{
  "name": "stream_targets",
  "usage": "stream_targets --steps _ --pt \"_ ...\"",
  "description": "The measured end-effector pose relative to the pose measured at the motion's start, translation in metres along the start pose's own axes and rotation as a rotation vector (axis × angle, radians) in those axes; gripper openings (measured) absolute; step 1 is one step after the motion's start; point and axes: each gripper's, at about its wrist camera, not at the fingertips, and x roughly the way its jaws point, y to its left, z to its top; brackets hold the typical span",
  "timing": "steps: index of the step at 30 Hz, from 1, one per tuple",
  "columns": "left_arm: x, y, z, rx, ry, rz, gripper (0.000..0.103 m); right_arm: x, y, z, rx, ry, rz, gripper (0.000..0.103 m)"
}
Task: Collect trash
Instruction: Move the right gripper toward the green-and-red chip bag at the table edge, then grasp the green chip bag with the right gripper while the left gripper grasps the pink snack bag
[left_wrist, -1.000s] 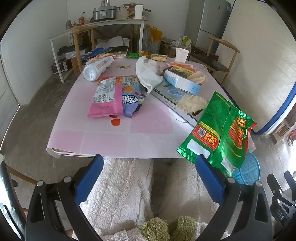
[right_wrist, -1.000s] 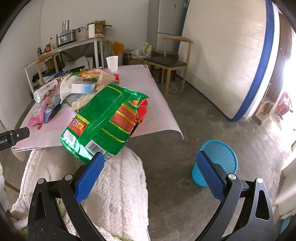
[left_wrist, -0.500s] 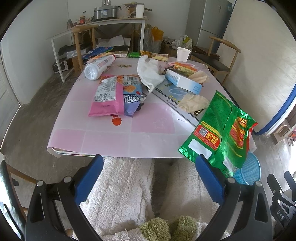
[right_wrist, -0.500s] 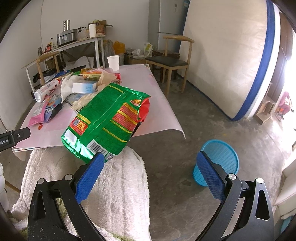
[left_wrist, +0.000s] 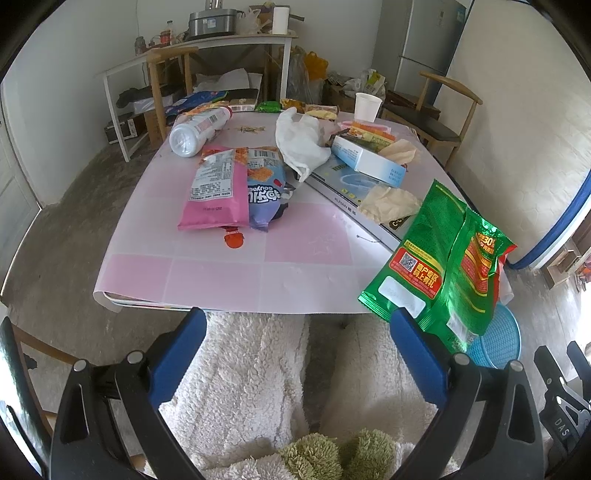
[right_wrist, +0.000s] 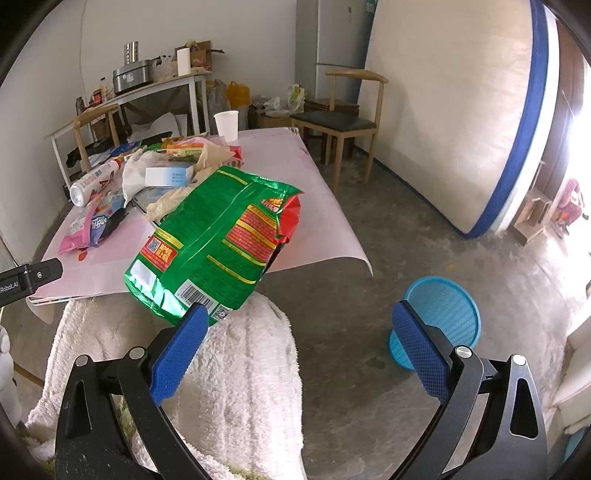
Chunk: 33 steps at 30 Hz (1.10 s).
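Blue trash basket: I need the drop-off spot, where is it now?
The blue trash basket stands on the concrete floor to the right of the table, beyond the green snack bag.

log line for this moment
left gripper open | right gripper open | green bag at table corner, ungripped | bin on floor

Both tongs, the left tongs (left_wrist: 295, 350) and the right tongs (right_wrist: 295, 347), had black frames with silver screws and blue, cross-hatched textured pads (right_wrist: 421, 354). White lettering marked one black housing (right_wrist: 29, 278). The person wore fluffy white trousers (left_wrist: 243, 380) and green fuzzy slippers (left_wrist: 336, 456).
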Motion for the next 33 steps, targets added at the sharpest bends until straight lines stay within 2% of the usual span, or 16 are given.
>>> stream_targets --steps 14,20,26,29,33 --pt "0.013 -0.001 0.000 -0.003 0.039 -0.003 0.097 0.011 -0.009 0.005 0.041 0.031 0.043 0.095" --pt "0.020 0.003 0.001 -0.010 0.048 -0.025 0.097 0.021 -0.013 0.009 0.082 0.061 0.087 0.095" --pt "0.027 0.010 0.000 -0.028 0.037 -0.076 0.097 0.039 -0.022 0.017 0.193 0.088 0.185 0.095" --pt "0.031 0.011 0.001 -0.028 0.041 -0.098 0.097 0.054 -0.031 0.022 0.283 0.109 0.269 0.095" --pt "0.033 0.012 0.001 -0.033 0.026 -0.122 0.097 0.086 -0.042 0.023 0.421 0.181 0.410 0.095"
